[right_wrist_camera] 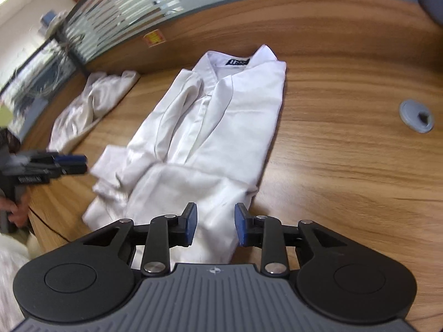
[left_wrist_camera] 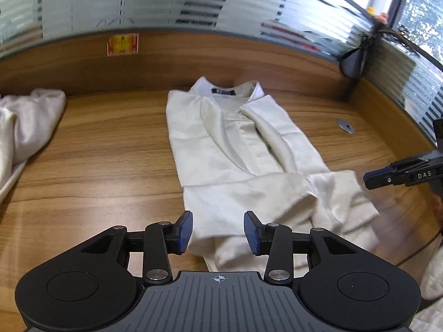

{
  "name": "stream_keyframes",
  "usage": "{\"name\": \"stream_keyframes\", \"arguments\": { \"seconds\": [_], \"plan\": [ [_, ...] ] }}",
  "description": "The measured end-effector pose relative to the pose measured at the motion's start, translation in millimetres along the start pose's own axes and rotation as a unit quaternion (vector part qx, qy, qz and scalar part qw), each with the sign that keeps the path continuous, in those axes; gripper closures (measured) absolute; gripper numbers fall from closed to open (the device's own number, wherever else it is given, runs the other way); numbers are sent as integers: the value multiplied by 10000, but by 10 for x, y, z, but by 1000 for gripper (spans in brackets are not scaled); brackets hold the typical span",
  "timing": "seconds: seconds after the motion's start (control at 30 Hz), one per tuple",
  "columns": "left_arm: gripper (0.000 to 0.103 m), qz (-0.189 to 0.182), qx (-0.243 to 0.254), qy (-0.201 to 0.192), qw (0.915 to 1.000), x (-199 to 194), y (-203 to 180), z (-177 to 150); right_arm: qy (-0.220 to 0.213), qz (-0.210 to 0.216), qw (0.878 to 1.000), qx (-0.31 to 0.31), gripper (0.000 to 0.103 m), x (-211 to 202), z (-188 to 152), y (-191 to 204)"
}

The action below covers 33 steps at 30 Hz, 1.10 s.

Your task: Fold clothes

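A white collared shirt (left_wrist_camera: 235, 144) lies on the wooden desk (left_wrist_camera: 110, 144), collar toward the back panel. Its sides and sleeves are folded inward, and its lower part is folded up and bunched near me. My left gripper (left_wrist_camera: 218, 221) hovers open over the shirt's near hem, with no cloth pressed between the blue pads. In the right wrist view the same shirt (right_wrist_camera: 221, 116) runs away from my right gripper (right_wrist_camera: 216, 218), which is open above the folded lower edge. Each gripper shows in the other's view: the right one (left_wrist_camera: 371, 178) at the right edge, the left one (right_wrist_camera: 72, 163) at the left edge.
A second crumpled white garment (left_wrist_camera: 25, 121) (right_wrist_camera: 91, 105) lies at the desk's left. A grey cable grommet (left_wrist_camera: 345, 126) (right_wrist_camera: 416, 116) sits right of the shirt. A wooden back panel with a red-yellow sticker (left_wrist_camera: 123, 44) and frosted glass bound the desk. A hand (right_wrist_camera: 16, 213) holds the left gripper.
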<state>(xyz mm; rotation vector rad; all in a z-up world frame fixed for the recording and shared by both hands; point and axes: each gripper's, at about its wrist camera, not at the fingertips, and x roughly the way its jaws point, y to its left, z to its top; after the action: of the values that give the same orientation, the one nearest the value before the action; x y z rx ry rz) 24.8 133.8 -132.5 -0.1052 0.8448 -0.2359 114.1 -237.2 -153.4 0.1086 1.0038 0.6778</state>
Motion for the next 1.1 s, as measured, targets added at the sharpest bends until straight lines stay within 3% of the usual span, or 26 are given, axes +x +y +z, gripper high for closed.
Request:
{"name": "stream_keyframes", "arguments": {
  "seconds": [0.17,0.3,0.5,0.63,0.73,0.87,0.97,1.07,1.1],
  "plan": [
    [58,-71,108,-92,9999,-123,-315,-141,149,-150,9995,-236,70,-106,-204,-23],
    [58,-96,360,-10,9993,-64,-550,-228,135,31,9998,-153,70,-113,-351,-107],
    [58,-118,226,55,9997,-76,-674,-316,15,677,9973,291,70,33,-400,-319],
    [58,-103,208,83,9997,-143,-658,-337,-29,1047,9925,637,78,101,-396,-431],
    [58,-108,244,42,9996,-204,-663,-313,-67,1221,9906,613,78,72,-394,-365],
    [58,-224,405,-67,9989,-210,-747,-220,-23,1247,9920,193,78,-36,-408,-134],
    [50,-427,576,-121,9974,-100,-864,-79,12,1095,9938,-187,78,-94,-420,43],
    [54,-628,829,-21,9946,110,-1028,118,12,786,9957,-499,93,-100,-419,183],
    [62,-713,912,84,9932,201,-1092,189,25,615,9963,-603,100,-89,-417,224]
  ]
}}
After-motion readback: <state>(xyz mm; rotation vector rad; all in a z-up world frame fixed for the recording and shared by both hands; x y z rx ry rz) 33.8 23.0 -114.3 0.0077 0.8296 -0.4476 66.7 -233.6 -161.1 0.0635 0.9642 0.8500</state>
